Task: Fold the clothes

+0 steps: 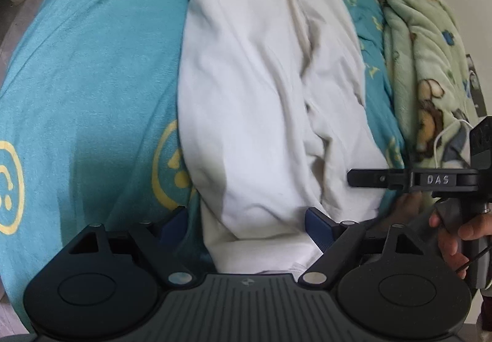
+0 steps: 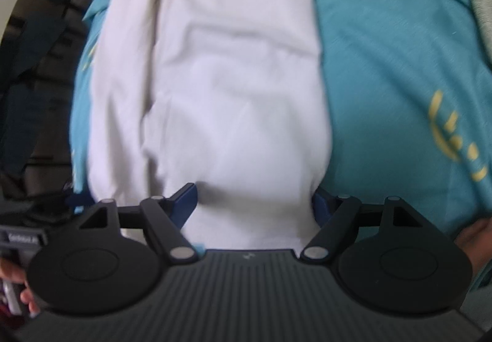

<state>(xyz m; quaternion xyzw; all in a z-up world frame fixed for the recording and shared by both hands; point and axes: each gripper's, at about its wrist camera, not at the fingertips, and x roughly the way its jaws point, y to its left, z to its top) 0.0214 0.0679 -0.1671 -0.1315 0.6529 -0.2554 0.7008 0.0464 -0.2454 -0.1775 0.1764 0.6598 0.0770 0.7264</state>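
A white garment (image 1: 264, 89) lies lengthwise on the bed (image 1: 92, 65), folded into a long strip, a green blanket (image 1: 424, 43) beside it at the far edge. The left tool (image 1: 246, 225) stands wide open with the garment's near end between its fingers, not pinched. The right tool (image 2: 255, 203) is likewise spread, straddling the same end. The step looks like taking hold of the near end for a crosswise fold. Next, both tools would need to close on the hem, then carry it toward the far end.
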